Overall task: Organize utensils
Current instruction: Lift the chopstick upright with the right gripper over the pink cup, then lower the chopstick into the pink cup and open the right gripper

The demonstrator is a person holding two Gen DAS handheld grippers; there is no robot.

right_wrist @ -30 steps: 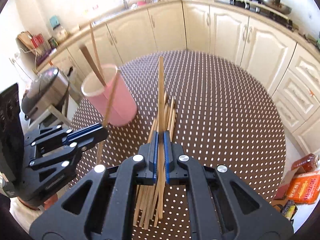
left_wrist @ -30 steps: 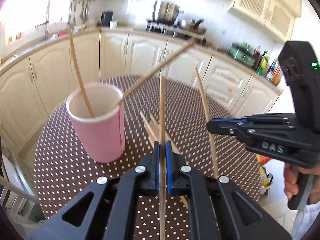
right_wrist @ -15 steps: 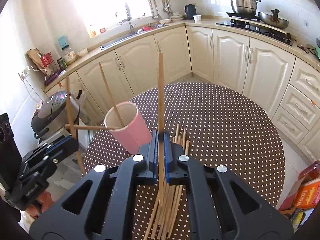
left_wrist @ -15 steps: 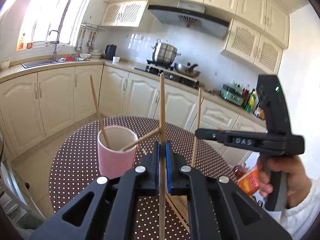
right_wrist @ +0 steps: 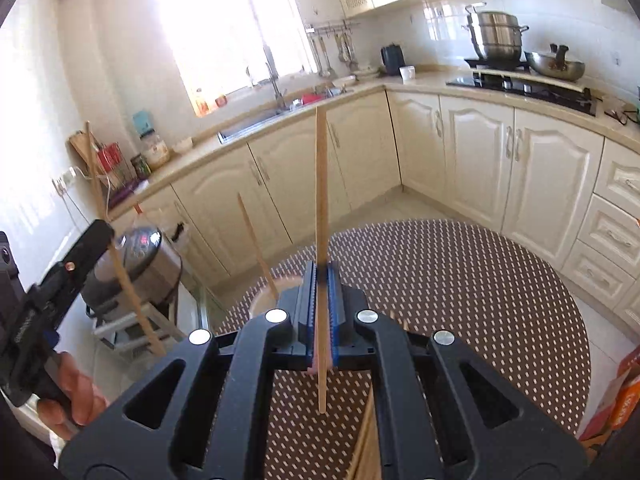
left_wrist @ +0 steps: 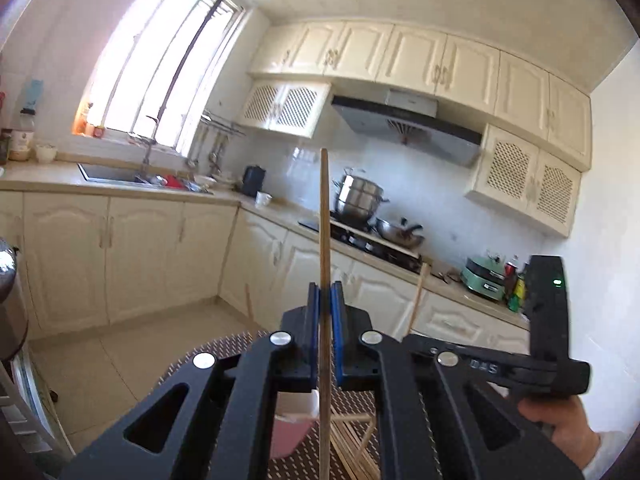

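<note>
My left gripper (left_wrist: pixel 325 292) is shut on a wooden chopstick (left_wrist: pixel 324 216) that stands upright between the blue pads. Far below it, seen through the gripper's frame, are the pink cup (left_wrist: pixel 290 428) and several loose chopsticks (left_wrist: pixel 352 440). To the right, a hand holds my right gripper (left_wrist: pixel 424 344). In the right wrist view, the right gripper (right_wrist: pixel 322 270) is shut on its own upright chopstick (right_wrist: pixel 321 184). The cup's rim (right_wrist: pixel 264 300) peeks out just behind its fingers, with one chopstick (right_wrist: pixel 256 244) leaning in it. The left gripper (right_wrist: pixel 102 236) hangs at left with its stick (right_wrist: pixel 124 280).
The round table with a brown dotted cloth (right_wrist: pixel 460 288) spreads to the right. A rice cooker (right_wrist: pixel 136 256) sits on a rack left of it. Cream cabinets and a stove with a steel pot (left_wrist: pixel 360 196) line the far wall. Orange packages (right_wrist: pixel 624 392) lie on the floor at right.
Both grippers have risen with their chopsticks and tipped upward. The cup and table have dropped to the bottom of both views, and the left view now faces the kitchen wall.
</note>
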